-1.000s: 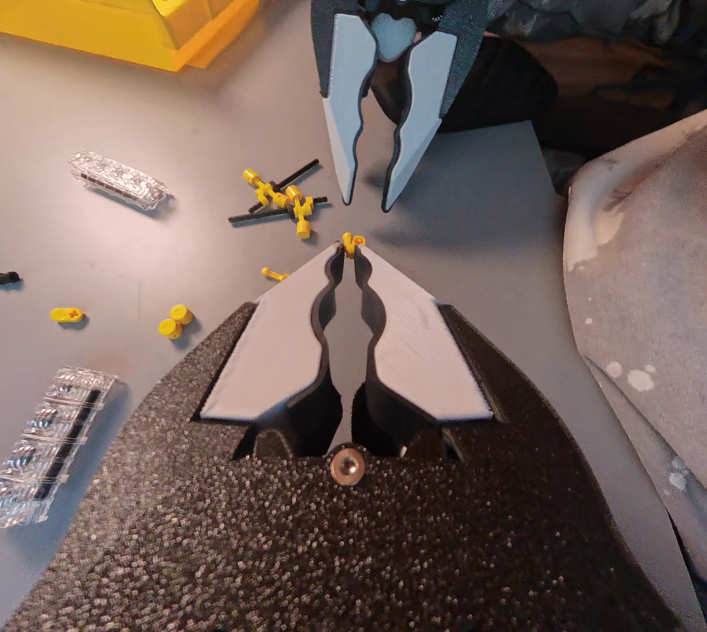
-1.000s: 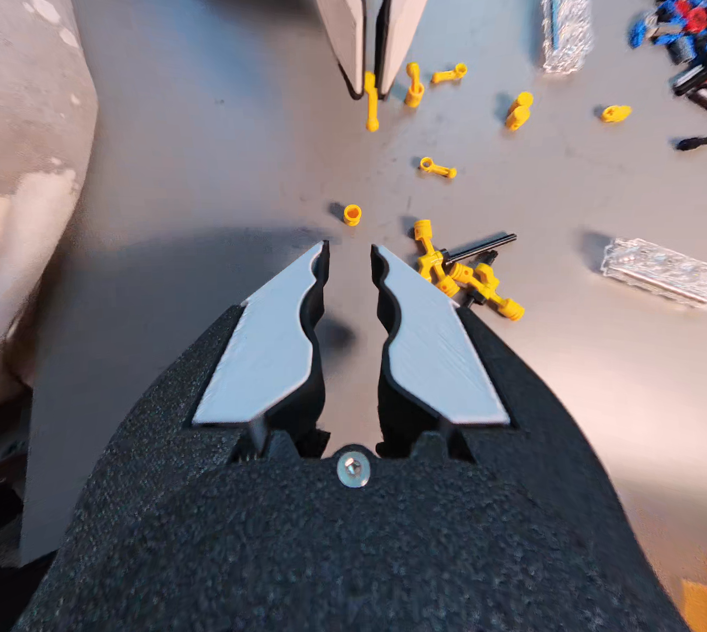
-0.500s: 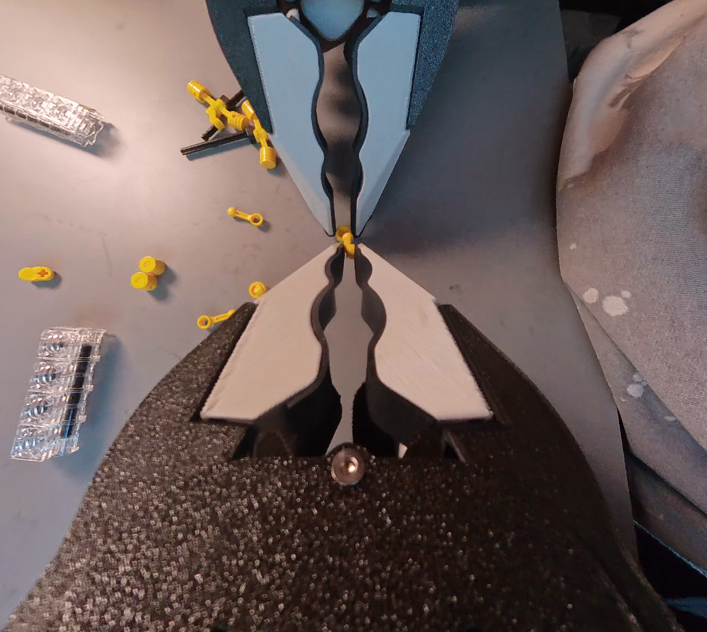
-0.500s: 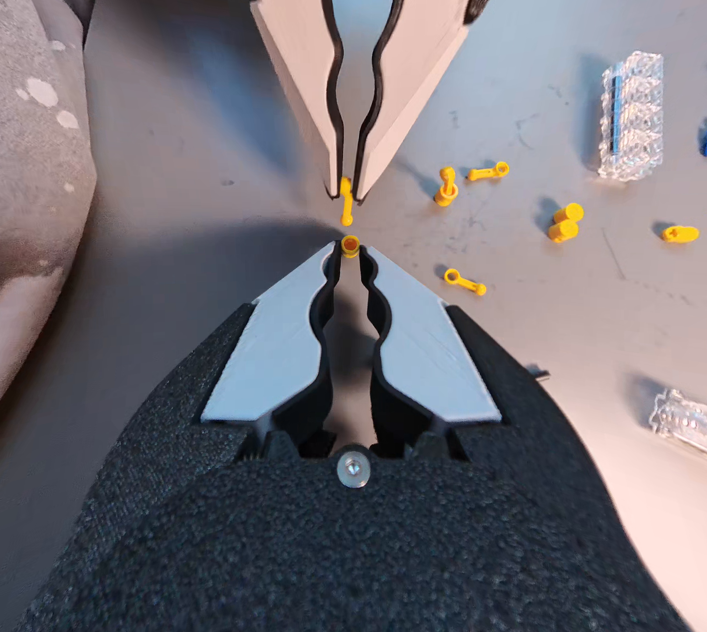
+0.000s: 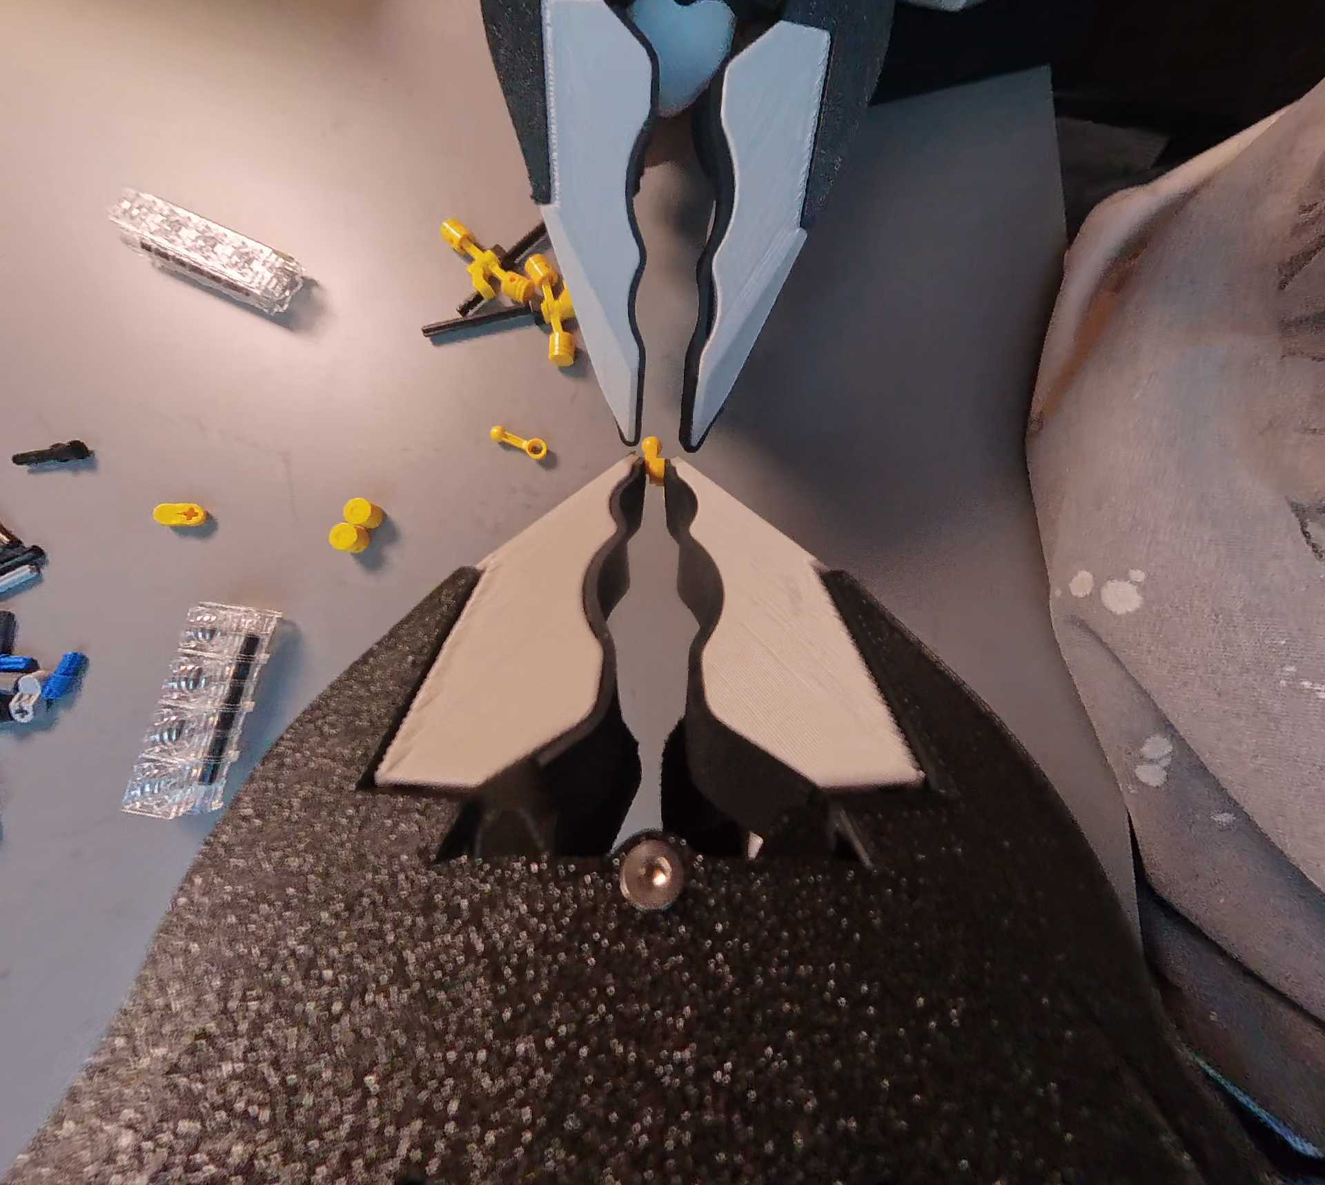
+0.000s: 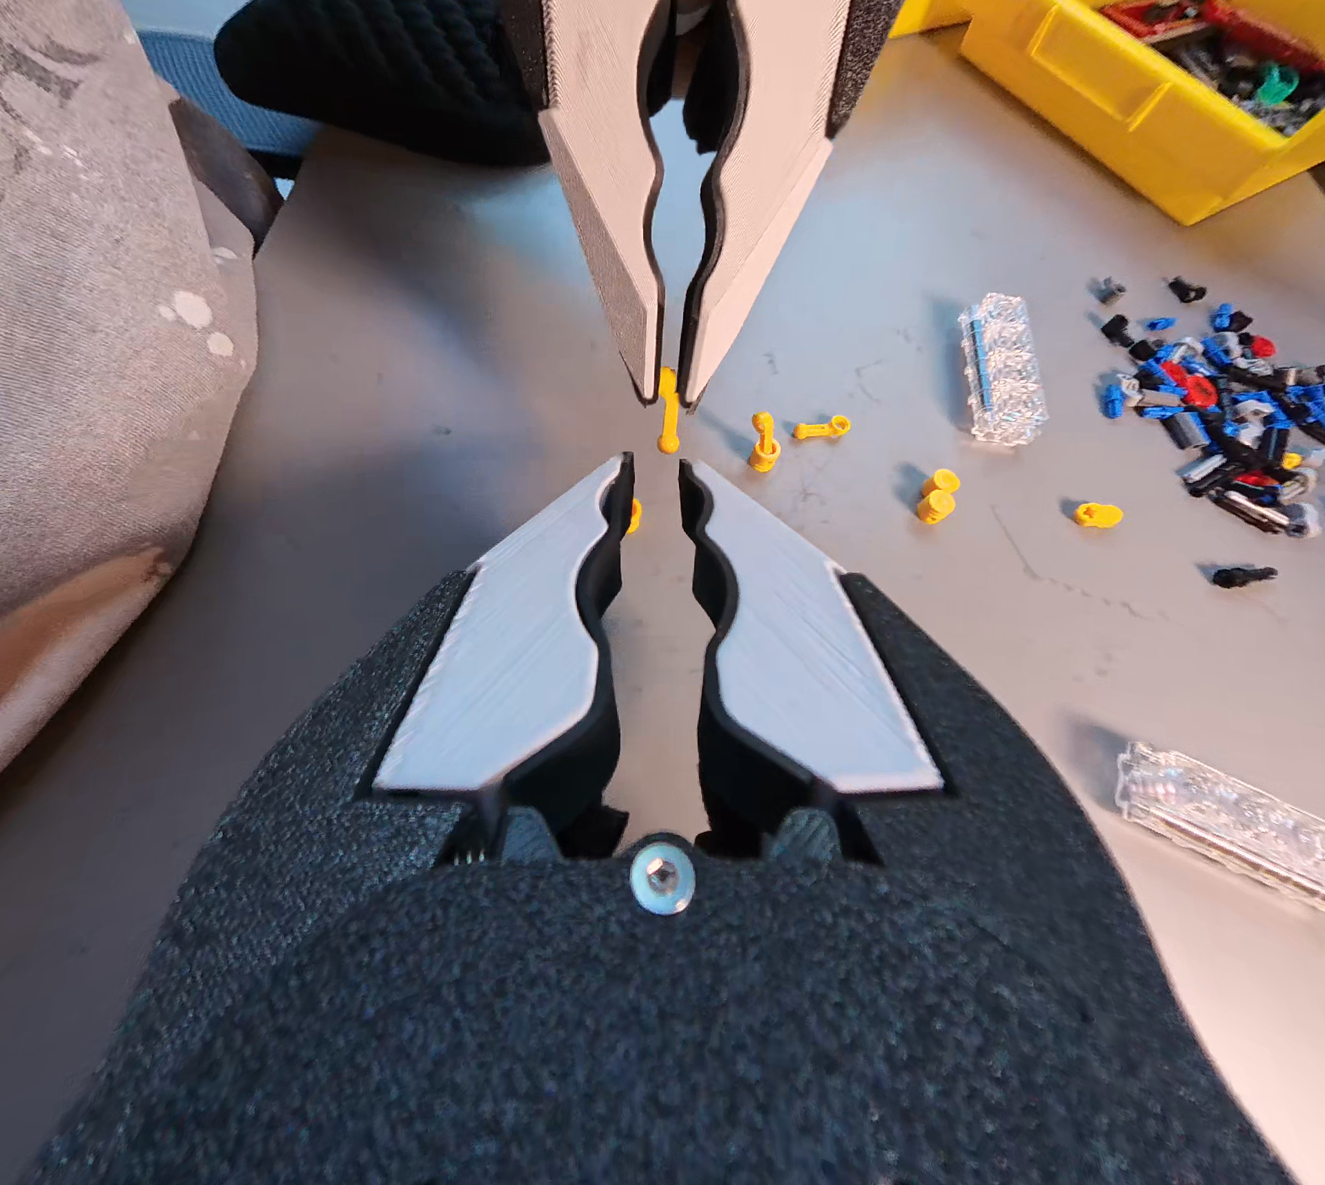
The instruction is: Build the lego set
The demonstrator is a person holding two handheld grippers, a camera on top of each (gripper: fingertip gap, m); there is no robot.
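Note:
My left gripper [image 5: 651, 471] is shut on a small yellow rod [image 5: 651, 453] and holds it above the grey table [image 5: 215, 111]. In the right wrist view the left gripper [image 6: 670, 398] comes down from the top with the rod [image 6: 668, 419] sticking out of its tips. My right gripper [image 6: 654, 464] faces it tip to tip, jaws slightly apart and empty, just short of the rod's end. It also shows in the left wrist view [image 5: 659, 442]. A small yellow cylinder [image 6: 634, 516] shows beside its left finger, partly hidden.
A yellow and black assembly [image 5: 516, 283], loose yellow pieces [image 6: 936, 494] and two clear bricks [image 5: 208, 251] [image 5: 201, 709] lie on the table. A pile of blue, black and red parts [image 6: 1233, 426] and a yellow bin [image 6: 1147, 96] lie on one side, a person's grey clothing [image 5: 1183, 505] on the other. My left and right fingertips are right by each other.
Both grippers have risen from the table and stayed tip to tip. The right jaws have widened, and the yellow cylinder that was between their tips now sits beside the left finger.

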